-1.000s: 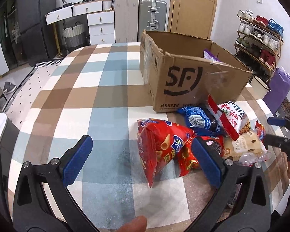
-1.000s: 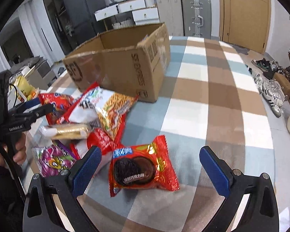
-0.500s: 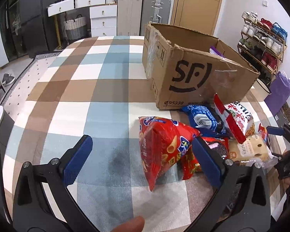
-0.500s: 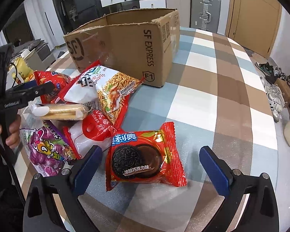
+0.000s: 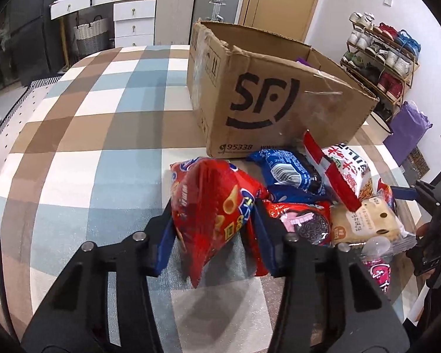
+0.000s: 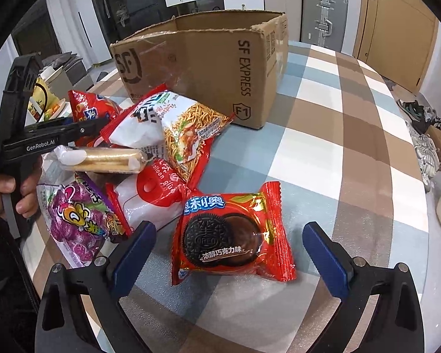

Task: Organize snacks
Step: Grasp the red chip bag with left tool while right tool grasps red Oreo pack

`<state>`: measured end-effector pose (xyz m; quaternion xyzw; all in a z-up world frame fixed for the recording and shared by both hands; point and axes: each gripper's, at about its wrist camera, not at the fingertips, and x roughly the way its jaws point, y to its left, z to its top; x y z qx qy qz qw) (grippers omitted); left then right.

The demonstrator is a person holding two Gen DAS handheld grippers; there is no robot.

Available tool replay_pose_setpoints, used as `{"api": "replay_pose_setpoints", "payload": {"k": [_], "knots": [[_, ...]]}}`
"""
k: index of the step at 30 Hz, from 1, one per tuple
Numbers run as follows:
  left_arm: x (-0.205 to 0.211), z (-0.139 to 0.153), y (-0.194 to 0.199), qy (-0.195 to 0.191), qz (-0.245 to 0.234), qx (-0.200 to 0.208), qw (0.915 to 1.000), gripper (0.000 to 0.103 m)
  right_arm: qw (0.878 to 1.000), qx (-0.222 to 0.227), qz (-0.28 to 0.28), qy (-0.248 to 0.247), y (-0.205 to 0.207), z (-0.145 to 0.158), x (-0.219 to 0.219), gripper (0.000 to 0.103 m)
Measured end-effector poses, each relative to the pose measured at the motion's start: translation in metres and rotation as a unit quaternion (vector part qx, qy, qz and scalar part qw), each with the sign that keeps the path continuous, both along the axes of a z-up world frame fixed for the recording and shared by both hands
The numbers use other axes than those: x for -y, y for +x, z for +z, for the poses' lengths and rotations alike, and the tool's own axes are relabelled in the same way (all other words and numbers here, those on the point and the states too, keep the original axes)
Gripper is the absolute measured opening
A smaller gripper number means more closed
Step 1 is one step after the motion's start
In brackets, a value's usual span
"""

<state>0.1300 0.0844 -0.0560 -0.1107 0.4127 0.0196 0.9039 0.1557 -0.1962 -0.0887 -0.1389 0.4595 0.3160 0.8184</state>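
My left gripper (image 5: 213, 229) is shut on a red corn-snack bag (image 5: 211, 206) at the left end of a snack pile on the checked tablecloth. It also shows from the side in the right wrist view (image 6: 73, 128). An open SF cardboard box (image 5: 267, 103) stands just behind the pile. My right gripper (image 6: 229, 253) is open, its pads on either side of a red Oreo pack (image 6: 232, 235) that lies flat on the cloth. A noodle-snack bag (image 6: 176, 123), a biscuit pack (image 6: 103, 161) and a purple candy bag (image 6: 76, 220) lie left of it.
A blue Oreo pack (image 5: 288, 173) lies against the box front. Bare tablecloth (image 6: 352, 147) stretches right of the box. Suitcases (image 5: 217, 0), white drawers (image 5: 132, 20) and a shoe rack (image 5: 379, 56) stand around the table.
My left gripper has moved forward and closed on the red corn-snack bag. My right gripper has come closer to the red Oreo pack, still open.
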Motion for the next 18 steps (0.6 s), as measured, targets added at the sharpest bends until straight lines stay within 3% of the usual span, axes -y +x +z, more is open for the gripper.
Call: {"api": "replay_pose_setpoints", "payload": {"k": [4,16,18], "knots": [[-0.002,0.0,-0.003,-0.009,0.0,0.007,0.9999,0.038,1.0,-0.001,0.001,0.001,0.0,-0.001,0.0,0.099],[0.0,0.016,-0.019,-0.009,0.001,0.038,0.9992,0.037,1.0,0.0,0.008,0.004,0.0,-0.001,0.003,0.074],[-0.001,0.018,-0.02,-0.01,0.002,0.041,0.9991,0.037,1.0,0.005,0.009,-0.001,-0.002,0.0,0.003,0.065]]}}
